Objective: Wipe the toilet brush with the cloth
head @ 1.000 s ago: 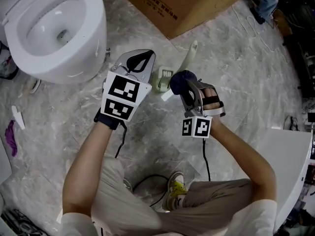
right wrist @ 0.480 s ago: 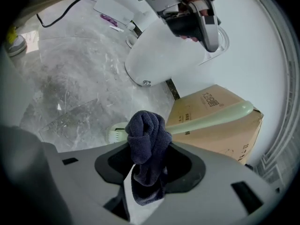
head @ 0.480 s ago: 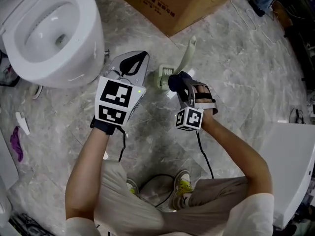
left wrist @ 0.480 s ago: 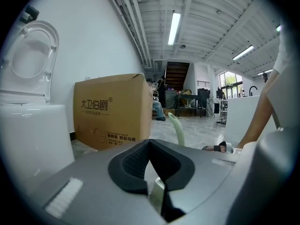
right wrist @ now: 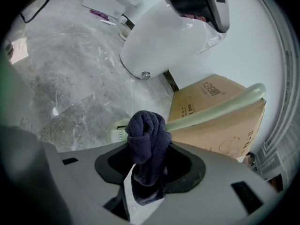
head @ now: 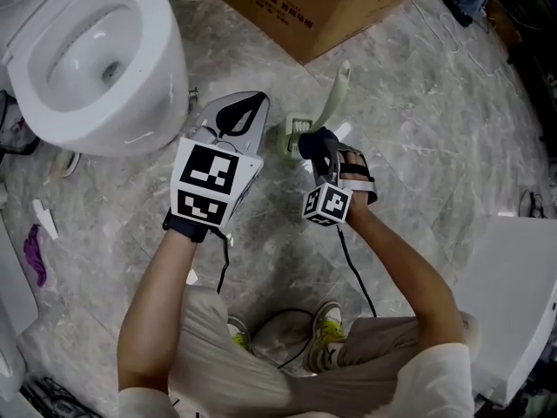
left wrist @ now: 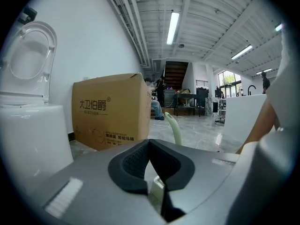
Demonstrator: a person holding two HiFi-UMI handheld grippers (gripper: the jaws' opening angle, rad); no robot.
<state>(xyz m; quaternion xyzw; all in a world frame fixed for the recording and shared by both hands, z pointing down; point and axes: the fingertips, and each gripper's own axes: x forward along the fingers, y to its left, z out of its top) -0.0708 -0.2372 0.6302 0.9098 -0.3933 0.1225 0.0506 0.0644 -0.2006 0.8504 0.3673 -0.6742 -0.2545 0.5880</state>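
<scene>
Toilet brush (head: 334, 94) flat on floor, long axis diagonal: handle toward cardboard box (head: 322, 7), head toward person. Grey marbled floor (head: 418, 120), white toilet (head: 96, 50) at left. Brush head between gripper tips: right gripper (head: 318, 153) clamped on dark cloth (head: 315, 139) just beside it; left gripper (head: 259, 101) pinched closed, empty.

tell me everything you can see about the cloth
The cloth is dark navy with a looped, towel-like pile, bunched into a thick wad. The right gripper is shut on its middle: a folded lump sticks out past the jaws and a shorter end hangs behind them. It sits right by the pale green toilet brush, close to the brush's head, but whether they actually touch cannot be told.
</scene>
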